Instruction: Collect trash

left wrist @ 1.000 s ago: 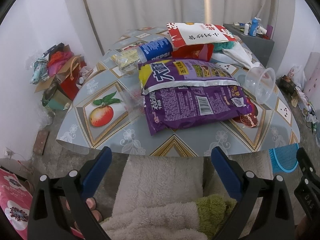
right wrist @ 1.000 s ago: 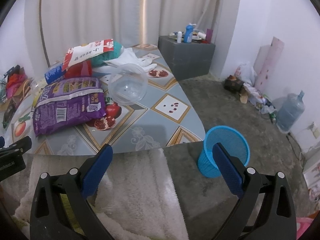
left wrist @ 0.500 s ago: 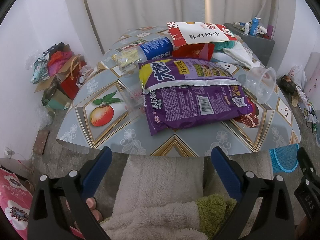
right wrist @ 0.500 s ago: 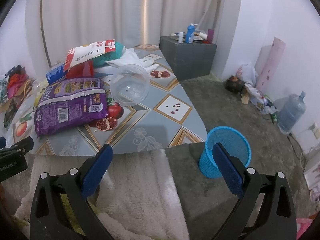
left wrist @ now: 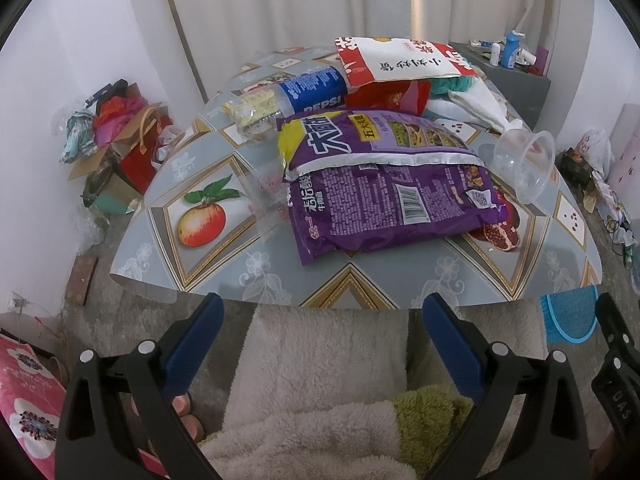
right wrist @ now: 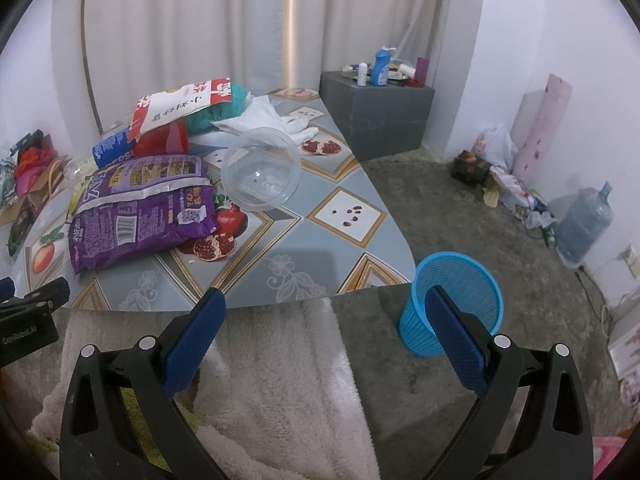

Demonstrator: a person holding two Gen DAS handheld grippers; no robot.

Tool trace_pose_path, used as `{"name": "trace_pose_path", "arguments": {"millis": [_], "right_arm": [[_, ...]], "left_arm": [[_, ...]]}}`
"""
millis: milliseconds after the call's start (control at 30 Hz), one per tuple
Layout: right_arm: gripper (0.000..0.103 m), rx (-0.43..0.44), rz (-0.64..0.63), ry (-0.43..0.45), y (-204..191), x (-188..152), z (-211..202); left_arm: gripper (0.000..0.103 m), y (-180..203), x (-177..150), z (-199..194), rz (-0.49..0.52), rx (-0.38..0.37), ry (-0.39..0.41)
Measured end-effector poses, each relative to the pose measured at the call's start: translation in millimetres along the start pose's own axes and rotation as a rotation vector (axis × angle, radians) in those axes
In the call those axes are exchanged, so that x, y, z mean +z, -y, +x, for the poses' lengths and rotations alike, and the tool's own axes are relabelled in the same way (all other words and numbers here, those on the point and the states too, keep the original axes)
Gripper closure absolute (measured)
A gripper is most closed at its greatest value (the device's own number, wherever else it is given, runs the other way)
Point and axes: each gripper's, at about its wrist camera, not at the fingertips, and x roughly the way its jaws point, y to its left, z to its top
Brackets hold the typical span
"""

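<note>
A purple snack bag (left wrist: 392,188) lies on the patterned table (left wrist: 352,280), also in the right wrist view (right wrist: 140,208). A clear plastic cup (left wrist: 524,168) lies on its side to the bag's right (right wrist: 260,174). Behind are a Pepsi bottle (left wrist: 312,90) and a red-and-white bag (left wrist: 400,62). A blue mesh bin (right wrist: 456,300) stands on the floor by the table's right edge. My left gripper (left wrist: 320,312) and right gripper (right wrist: 326,304) are both open and empty, held short of the table's near edge.
White cloth (right wrist: 276,120) and a teal item (right wrist: 224,110) lie at the table's far side. A grey cabinet (right wrist: 376,116) stands behind. A water jug (right wrist: 584,224) and floor clutter are to the right. Boxes and bags (left wrist: 116,136) sit left of the table.
Both views have shifted slightly; the right gripper has drifted a little forward and left toward the table. Nothing on the table has moved.
</note>
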Motion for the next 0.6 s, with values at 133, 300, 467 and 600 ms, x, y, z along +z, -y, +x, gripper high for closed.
{"name": "trace_pose_path", "arguments": {"millis": [133, 300, 467, 600], "right_arm": [[0.008, 0.002, 0.0, -0.003, 1, 0, 0], [0.008, 0.0, -0.005, 0.003, 2, 2, 2], [0.008, 0.003, -0.013, 0.044, 7, 17, 8], [0.008, 0.019, 0.004, 0.111, 17, 29, 17]], "left_arm": [[0.006, -1, 2, -1, -0.01, -0.004, 0.006], [0.006, -2, 7, 1, -0.011, -0.011, 0.014], [0.006, -5, 28, 9, -0.005, -0.046, 0.044], [0.006, -3, 51, 10, 0.061, -0.067, 0.116]]}}
